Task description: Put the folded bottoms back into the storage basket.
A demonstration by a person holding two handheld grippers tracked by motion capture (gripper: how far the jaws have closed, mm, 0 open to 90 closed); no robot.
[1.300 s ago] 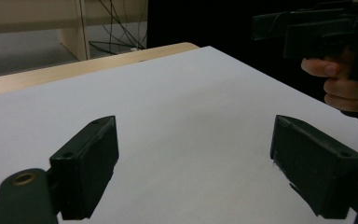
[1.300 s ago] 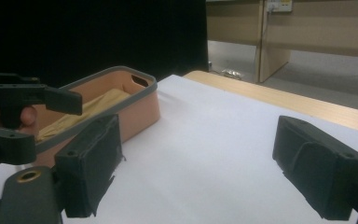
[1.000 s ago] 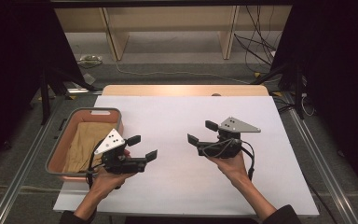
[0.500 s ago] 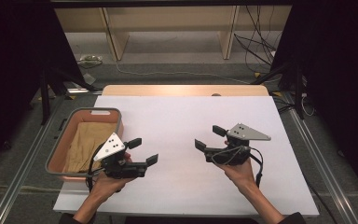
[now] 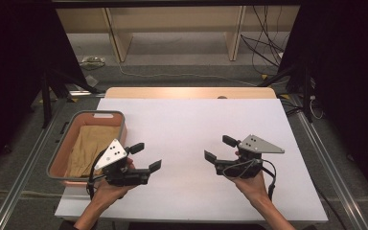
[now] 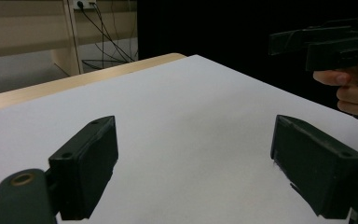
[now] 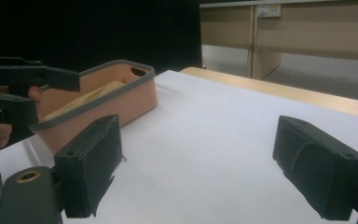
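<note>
Folded tan cloth [image 5: 92,149] lies inside a salmon-coloured bin [image 5: 60,162] with a grey rim, at the lower left of the high view, on the left edge of the white worktop [image 5: 191,124]. In the right gripper view the same bin [image 7: 135,100] sits at the left middle of the frame, the cloth [image 7: 86,99] showing above its rim.

Left claw [image 5: 143,157], held in the person's left hand [image 5: 106,194], sits at the lower left of the high view just beside the bin's right wall, above the white sheet. Its jaws stand wide apart and released, with nothing between them; the left gripper view shows bare white worktop [image 6: 177,121] between the two black jaws.

Right claw [image 5: 219,148], held in the right hand [image 5: 251,184], is at the lower right centre of the high view, well apart from the bin, jaws pointing toward the left of the frame. It too is spread and grasps nothing.
</note>
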